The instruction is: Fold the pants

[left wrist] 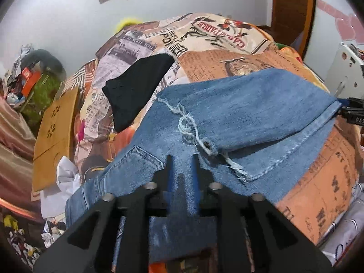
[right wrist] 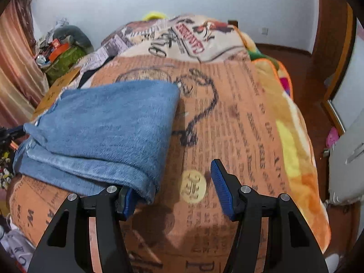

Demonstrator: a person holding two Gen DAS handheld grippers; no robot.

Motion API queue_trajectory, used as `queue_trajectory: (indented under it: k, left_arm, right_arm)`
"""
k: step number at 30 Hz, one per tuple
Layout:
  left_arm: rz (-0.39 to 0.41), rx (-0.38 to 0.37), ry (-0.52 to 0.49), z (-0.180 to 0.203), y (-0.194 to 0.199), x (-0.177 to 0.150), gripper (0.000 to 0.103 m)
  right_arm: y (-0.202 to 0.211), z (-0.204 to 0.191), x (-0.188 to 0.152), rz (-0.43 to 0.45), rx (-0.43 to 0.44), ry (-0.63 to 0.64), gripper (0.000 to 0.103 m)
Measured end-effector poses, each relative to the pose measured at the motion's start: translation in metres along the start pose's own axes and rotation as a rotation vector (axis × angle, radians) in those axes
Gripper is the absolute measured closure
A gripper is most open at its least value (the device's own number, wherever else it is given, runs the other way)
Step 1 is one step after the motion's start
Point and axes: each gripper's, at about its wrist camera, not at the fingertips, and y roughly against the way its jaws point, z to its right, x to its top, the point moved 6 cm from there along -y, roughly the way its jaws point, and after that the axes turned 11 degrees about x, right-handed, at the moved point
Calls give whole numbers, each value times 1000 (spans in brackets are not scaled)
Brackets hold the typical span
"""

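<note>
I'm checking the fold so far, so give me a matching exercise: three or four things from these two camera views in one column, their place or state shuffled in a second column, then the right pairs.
Column one:
1. left tool
2. right tool
3. black garment
4. wooden board

Column two:
A. lying flat on the printed bedspread, beyond the jeans
B. shut on a bunch of denim
C. leaning at the bed's edge
D. open, one finger under the fold of the jeans, the other over bare bedspread

Pairs: 1-B, 2-D, 3-A, 4-C
</note>
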Motion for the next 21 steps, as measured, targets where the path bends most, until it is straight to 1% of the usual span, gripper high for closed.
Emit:
queue_trajectory:
  k: [1, 2, 3, 4, 6, 8, 12, 14, 15, 17, 18, 19, 21]
  left_arm:
    - [23, 8, -2, -1, 6, 4, 53]
    - [48, 15, -7, -1, 10, 8, 45]
    - [77, 21, -19, 1, 15, 12, 33]
    - [107, 27, -42, 5, 19, 18, 28]
    - [122, 36, -97, 15, 18, 24, 27]
    - [97, 32, -172, 31, 9, 27, 27]
    - [47, 32, -317, 62, -18, 25, 27]
    - [47, 42, -352, 70, -26, 25, 27]
    - [60, 45, -357, 72, -27, 27, 27]
    - [77, 33, -356, 75, -25, 31, 37]
    - [78, 9, -356, 78, -23, 33, 51]
    - [80, 0, -358, 81, -22, 34, 70]
    - [83, 16, -363, 84, -22, 36, 89]
  right_arm:
    - [2, -1, -2, -9, 13, -1, 48]
    - [6, -4, -3, -15, 31, -2, 48]
    - [9, -6, -4, -17, 37, -2, 48]
    - [13, -8, -4, -17, 41, 1, 48]
    - [20, -12, -5, -12, 40, 7, 48]
    - [27, -15, -4, -5, 46, 10, 48]
    - [26, -19, -3, -8, 56, 26, 48]
    - [21, -18, -6, -24, 50, 31, 48]
    - [18, -18, -7, -30, 48, 29, 48]
    - [10, -15, -10, -46, 37, 23, 48]
    - [8, -14, -11, -51, 33, 22, 48]
    - [5, -13, -12, -52, 32, 21, 48]
    - [3, -12, -10, -44, 37, 14, 48]
